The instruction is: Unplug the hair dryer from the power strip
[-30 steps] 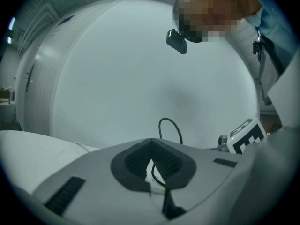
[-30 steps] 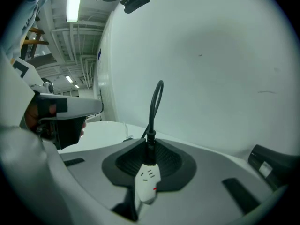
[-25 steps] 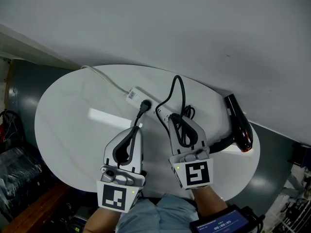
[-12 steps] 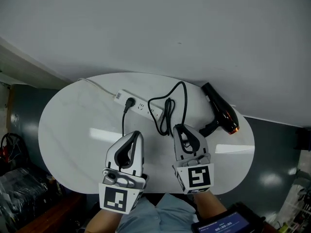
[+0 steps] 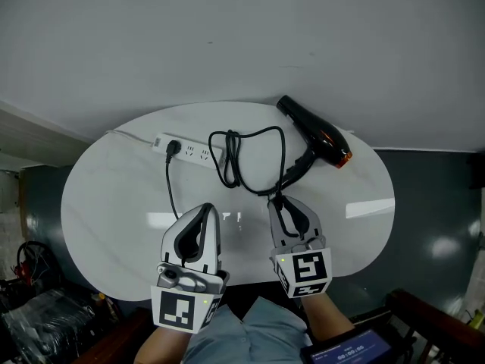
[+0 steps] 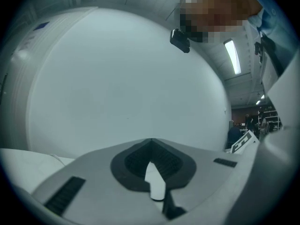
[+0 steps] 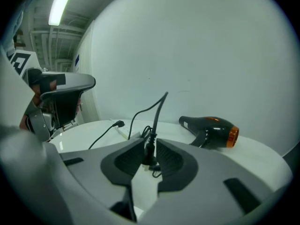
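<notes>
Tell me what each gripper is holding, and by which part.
Right tongs, now opening, grip the hair dryer cord partway along, not at its plug; left tongs hold nothing.

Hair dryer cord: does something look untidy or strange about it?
The cord lies in a tangled loop between the power strip and the hair dryer, and one stretch rises off the table between the opening jaws of the right gripper.

Pale grey left gripper (image 5: 206, 208) and right gripper (image 5: 275, 201) carry black-and-white marker cubes (image 5: 182, 309); the right's jaws are opening round a cord (image 7: 149, 146). The clothing (image 5: 227, 336) is light blue.
</notes>
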{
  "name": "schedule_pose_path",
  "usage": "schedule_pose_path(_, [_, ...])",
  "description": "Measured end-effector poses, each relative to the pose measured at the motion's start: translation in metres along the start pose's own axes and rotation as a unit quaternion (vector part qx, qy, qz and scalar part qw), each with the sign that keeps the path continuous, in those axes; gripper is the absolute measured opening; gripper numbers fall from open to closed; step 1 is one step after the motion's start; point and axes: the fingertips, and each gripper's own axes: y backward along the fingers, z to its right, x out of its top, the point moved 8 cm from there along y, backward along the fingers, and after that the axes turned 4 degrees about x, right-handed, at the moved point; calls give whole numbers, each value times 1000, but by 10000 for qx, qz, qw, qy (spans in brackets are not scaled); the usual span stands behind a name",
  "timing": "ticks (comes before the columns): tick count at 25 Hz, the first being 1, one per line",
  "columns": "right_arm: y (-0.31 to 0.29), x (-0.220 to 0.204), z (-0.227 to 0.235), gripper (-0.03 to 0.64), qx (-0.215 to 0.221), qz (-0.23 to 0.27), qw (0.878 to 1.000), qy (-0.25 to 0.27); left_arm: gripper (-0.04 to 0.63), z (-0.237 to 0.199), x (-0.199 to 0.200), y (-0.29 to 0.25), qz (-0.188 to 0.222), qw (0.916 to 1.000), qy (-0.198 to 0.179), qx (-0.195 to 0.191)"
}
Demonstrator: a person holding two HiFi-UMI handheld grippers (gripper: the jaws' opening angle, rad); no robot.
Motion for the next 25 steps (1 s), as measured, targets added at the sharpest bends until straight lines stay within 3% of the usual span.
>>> schedule_pose_path(6, [27, 3, 0, 90, -170, 371, 9991, -78, -2, 18, 8, 12, 144, 9996, -72, -215])
schedule_pose_path(12, [51, 39, -13, 89, -221, 853, 9960, 163, -2, 21, 33, 30, 547, 9982, -134, -198])
schedule_pose_path(20, [72, 104, -50, 79, 65, 1638, 9833, 785, -2, 9, 81, 57, 1285, 9906, -395, 257])
schedule_pose_path(25, [77, 142, -71, 32, 233, 2111, 9705, 1140, -2, -6, 101, 65, 1571, 9848, -491, 559])
